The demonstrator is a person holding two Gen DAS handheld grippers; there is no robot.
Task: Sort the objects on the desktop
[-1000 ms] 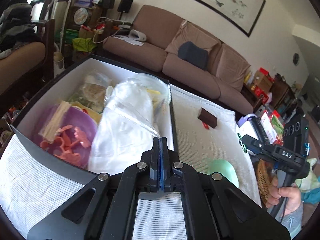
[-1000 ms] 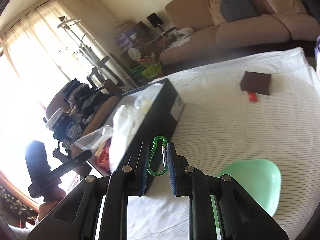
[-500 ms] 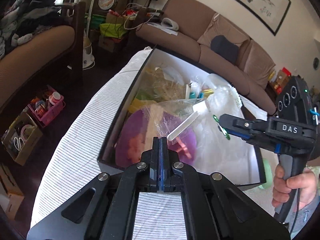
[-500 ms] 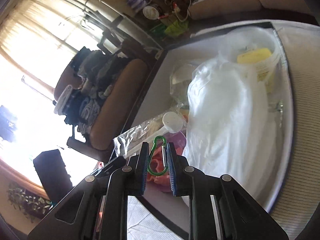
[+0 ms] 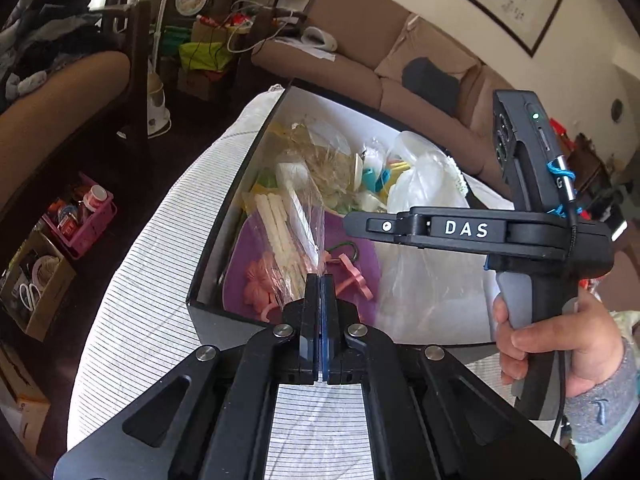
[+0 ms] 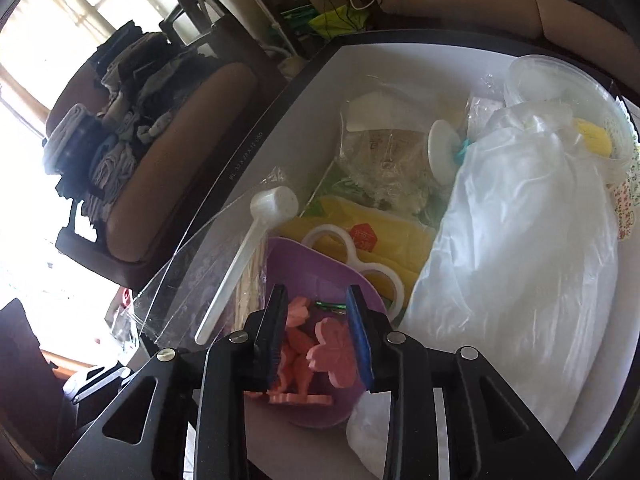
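Right gripper (image 6: pixel 316 332) hanging over purple plastic bowl (image 6: pixel 320 276) inside black-walled white-lined box (image 6: pixel 280 120), jaws just parting, nothing pinched; small green metal carabiner (image 6: pixel 330 305) lying loose in bowl, apparently dropped there for sorting with pink flower-shaped clips (image 6: pixel 334 356). Left gripper (image 5: pixel 320 292) fully closed, seemingly pinching edge of clear cellophane bag (image 5: pixel 296 224), likely holding it aside. Count: one carabiner, one bowl, several clips, exact number unclear.

Small green metal carabiner clip (image 5: pixel 347 249) with wire gate, lying loose in shallow purple plastic bowl (image 6: pixel 320 276), beside pink flower-shaped plastic pieces (image 6: pixel 334 354), bowl resting inside black-walled, white-lined open box (image 5: pixel 224 240) on striped-cloth desk (image 5: pixel 160 280)
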